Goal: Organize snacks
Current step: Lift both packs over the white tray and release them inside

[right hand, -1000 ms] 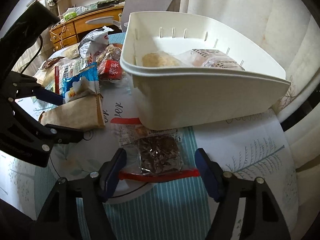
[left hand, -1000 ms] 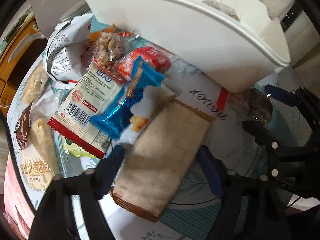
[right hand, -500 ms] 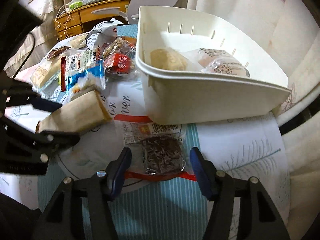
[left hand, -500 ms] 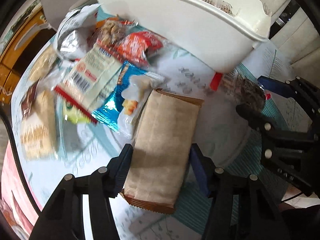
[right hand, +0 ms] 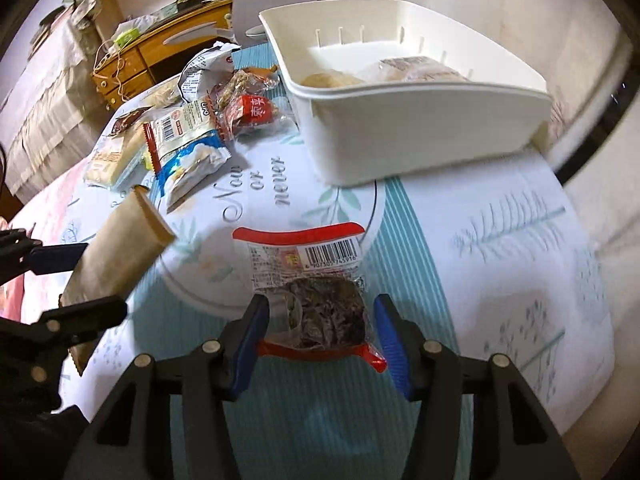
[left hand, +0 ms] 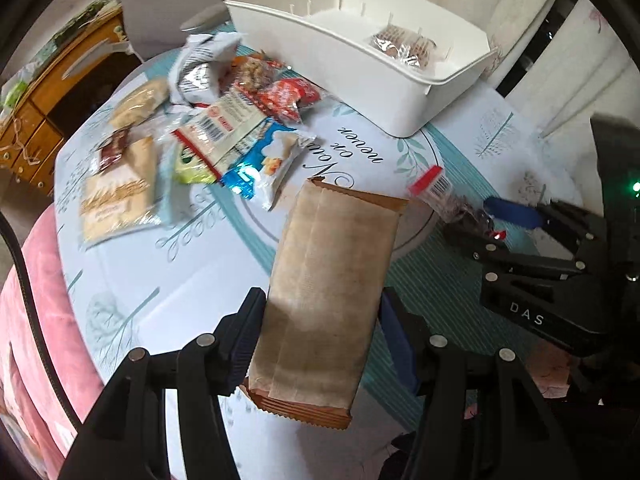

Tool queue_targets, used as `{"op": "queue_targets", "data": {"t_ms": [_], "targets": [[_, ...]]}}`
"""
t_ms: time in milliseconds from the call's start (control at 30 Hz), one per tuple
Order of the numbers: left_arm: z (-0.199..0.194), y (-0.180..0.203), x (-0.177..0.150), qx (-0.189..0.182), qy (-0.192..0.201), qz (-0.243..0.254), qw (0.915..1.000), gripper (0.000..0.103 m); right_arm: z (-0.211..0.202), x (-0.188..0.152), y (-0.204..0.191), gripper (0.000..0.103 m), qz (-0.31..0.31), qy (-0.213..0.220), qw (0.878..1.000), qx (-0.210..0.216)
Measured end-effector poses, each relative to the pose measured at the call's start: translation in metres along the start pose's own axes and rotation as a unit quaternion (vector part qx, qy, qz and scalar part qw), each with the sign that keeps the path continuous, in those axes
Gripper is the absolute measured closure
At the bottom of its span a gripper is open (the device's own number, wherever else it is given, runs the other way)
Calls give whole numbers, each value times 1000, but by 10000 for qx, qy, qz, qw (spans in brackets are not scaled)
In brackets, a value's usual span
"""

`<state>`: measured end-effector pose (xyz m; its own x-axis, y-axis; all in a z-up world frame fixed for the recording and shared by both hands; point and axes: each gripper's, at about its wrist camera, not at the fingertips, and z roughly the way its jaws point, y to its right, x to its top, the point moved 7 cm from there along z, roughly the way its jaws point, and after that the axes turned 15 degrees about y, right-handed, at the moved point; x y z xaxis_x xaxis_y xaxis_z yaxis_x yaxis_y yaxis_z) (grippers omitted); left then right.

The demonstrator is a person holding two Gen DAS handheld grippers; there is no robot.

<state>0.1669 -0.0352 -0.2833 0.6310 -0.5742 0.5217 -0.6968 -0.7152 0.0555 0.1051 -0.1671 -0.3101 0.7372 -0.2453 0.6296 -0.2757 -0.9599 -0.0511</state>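
Both claws are loaded, so what matters next is where the white bin [right hand: 400, 120] sits rel. to each. The left claw [left hand: 320, 344] is clamped on the brown packet [left hand: 332, 292], pinching its sides near the rear end; the packet's long axis runs straight out along the fingers, far crimped end pointing fwd and a bit right, toward the bin [left hand: 360, 60], which lies ahead and up-right, well apart. The right claw [right hand: 320, 332] has closed onto the dark snack pouch [right hand: 316, 280] at its red-sealed near end; the pouch's long axis also lines up w/ the fingers, barcode end pointing fwd toward the bin, which is dead ahead and slightly right. Judging by the views, the right claw is the nearer of the two, w/ only bare surface [right hand: 500, 260] between pouch and bin wall. The brown packet [right hand: 116, 252] looks lifted and tilted, front end up. The bin already holds a few wrapped items; the loose snack pile [left hand: 208, 132] lies left of it, beside its near-left corner.
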Motion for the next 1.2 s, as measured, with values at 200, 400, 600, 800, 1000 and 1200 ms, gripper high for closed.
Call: {"op": "queue_targets", "data": {"t_ms": [200, 400, 600, 800, 1000, 1200], "targets": [[-41, -6, -11, -43, 106, -145, 9998, 47, -24, -7, 1, 49, 342, -34, 9993, -139], [-76, -8, -2, -93, 372, -399, 9985, 47, -50, 3, 4, 49, 360, 146, 9990, -243], [-97, -6, 18, -104, 590, -739, 9955, 47, -75, 29, 12, 49, 194, 437, 9985, -271], [-104, 6, 47, -101, 781, -986, 9920, 47, -92, 63, 30, 49, -91, 720, 9972, -201], [-101, 20, 85, 70, 934, -1293, 9872, 47, -96, 107, 59, 49, -372, 944, 9948, -72], [-87, 37, 125, 105, 983, -1627, 9817, 46, -93, 152, 90, 49, -620, 1110, 9918, 158]]}}
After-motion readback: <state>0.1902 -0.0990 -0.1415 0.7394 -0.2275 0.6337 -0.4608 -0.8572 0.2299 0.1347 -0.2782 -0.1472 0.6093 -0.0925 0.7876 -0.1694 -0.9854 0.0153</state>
